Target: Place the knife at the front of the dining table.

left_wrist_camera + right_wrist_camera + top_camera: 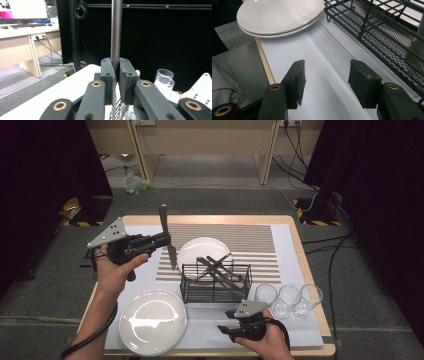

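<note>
My left gripper [167, 240] hovers over the left side of the table, shut on a metal table knife [164, 220]. The knife stands nearly upright, its blade pointing down beside the white plate [197, 251]. In the left gripper view the pads clamp the knife's shaft [116, 30], which rises straight above the left gripper [115, 66]. My right gripper [226, 328] rests low near the table's front edge, just in front of the black wire basket [215, 292]. In the right gripper view the right gripper [327, 75] is open with only the pale mat between its jaws.
The basket [382, 32] holds several pieces of cutlery. A stack of white plates [152, 320] sits front left [279, 17]. Three clear glasses [290, 300] stand right of the basket. A striped mat [250, 240] covers the far half of the table.
</note>
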{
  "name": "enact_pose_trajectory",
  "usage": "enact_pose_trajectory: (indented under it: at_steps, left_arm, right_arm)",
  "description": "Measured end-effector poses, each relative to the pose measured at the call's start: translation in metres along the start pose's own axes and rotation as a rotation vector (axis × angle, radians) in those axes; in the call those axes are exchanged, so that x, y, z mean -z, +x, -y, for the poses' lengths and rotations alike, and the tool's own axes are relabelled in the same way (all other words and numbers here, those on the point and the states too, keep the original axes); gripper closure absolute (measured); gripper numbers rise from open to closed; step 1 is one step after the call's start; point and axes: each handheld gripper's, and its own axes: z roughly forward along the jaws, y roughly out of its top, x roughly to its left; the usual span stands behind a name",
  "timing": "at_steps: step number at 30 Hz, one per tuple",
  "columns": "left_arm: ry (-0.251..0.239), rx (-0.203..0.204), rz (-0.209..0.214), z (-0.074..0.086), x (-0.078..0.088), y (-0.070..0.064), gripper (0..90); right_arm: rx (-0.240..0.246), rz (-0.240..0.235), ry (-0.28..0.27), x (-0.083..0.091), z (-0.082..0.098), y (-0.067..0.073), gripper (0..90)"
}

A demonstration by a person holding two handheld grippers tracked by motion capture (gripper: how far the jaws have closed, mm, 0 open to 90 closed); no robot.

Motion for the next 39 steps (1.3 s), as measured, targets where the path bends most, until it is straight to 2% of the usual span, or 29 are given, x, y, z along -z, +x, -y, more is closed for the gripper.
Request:
enact_pose_trajectory:
  at_steps: [12,20,22,24,28,33,34,39]
  left_arm:
    - [0.032,0.015,-0.07,0.011,0.007,0.012,82.4]
    - [0.062,0.028,-0.127,0.024,0.011,0.028,82.4]
    - [0.061,0.023,-0.124,0.026,0.011,0.032,82.4]
    - [0.068,0.047,-0.136,0.03,0.012,0.034,82.4]
    - [0.083,0.065,-0.158,0.035,0.012,0.039,82.4]
    - [0.114,0.071,-0.198,0.042,0.012,0.047,82.4]
    - [0.132,0.076,-0.225,0.044,0.013,0.048,82.4]
    - [0.177,0.084,-0.269,0.053,0.01,0.054,82.4]
  right_arm:
    - [-0.005,0.001,0.0,0.0,0.0,0.0,46.9]
    - [0.001,0.001,0.002,-0.001,0.0,0.0,46.9]
    - [-0.002,0.0,0.001,-0.001,0.0,0.0,47.0]
    - [-0.001,0.0,0.001,-0.001,0.0,0.0,46.9]
    - [-0.002,0.0,0.002,-0.001,0.0,0.0,46.9]
    - [0.004,0.001,0.0,-0.001,0.0,-0.001,46.9]
    - [-0.001,0.001,0.001,-0.001,0.0,0.0,46.9]
    - [-0.005,0.003,0.0,0.0,0.0,0.0,47.0]
